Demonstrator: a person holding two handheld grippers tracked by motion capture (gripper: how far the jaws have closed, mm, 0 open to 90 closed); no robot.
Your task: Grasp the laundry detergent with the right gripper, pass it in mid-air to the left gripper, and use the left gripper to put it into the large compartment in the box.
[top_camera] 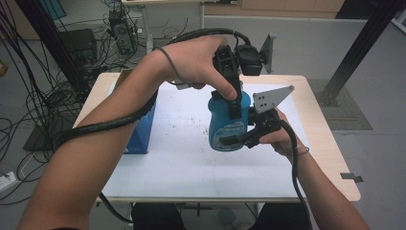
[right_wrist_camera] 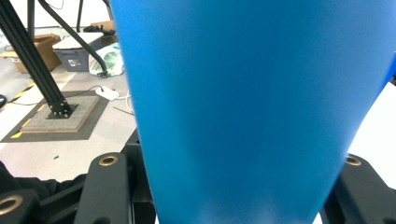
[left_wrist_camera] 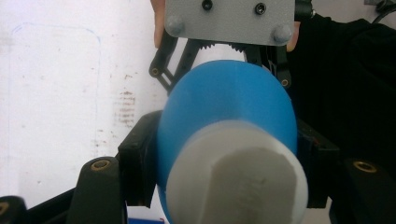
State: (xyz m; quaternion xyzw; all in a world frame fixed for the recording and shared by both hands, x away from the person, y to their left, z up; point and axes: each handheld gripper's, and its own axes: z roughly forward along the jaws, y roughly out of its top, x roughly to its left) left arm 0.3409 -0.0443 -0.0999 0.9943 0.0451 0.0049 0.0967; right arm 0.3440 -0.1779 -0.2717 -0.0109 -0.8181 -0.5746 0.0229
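A blue bottle [top_camera: 225,125] with a white cap [left_wrist_camera: 238,179] is held upright above the table between both grippers. My left gripper [top_camera: 231,103] comes down from above and is shut on the bottle's top end, its black jaws pressing either side just below the cap. My right gripper [top_camera: 235,139] reaches in from the right and is shut on the lower body. In the right gripper view the blue bottle [right_wrist_camera: 252,107] stands between the right gripper [right_wrist_camera: 233,186]. In the left gripper view the blue bottle [left_wrist_camera: 229,100] sits between the left gripper [left_wrist_camera: 229,161].
A white mat [top_camera: 177,158] with small dark specks covers the wooden table [top_camera: 330,158]. A blue box [top_camera: 142,132] stands at the mat's left edge. Cables lie on the floor to the left, and a black frame post [top_camera: 359,48] rises at the back right.
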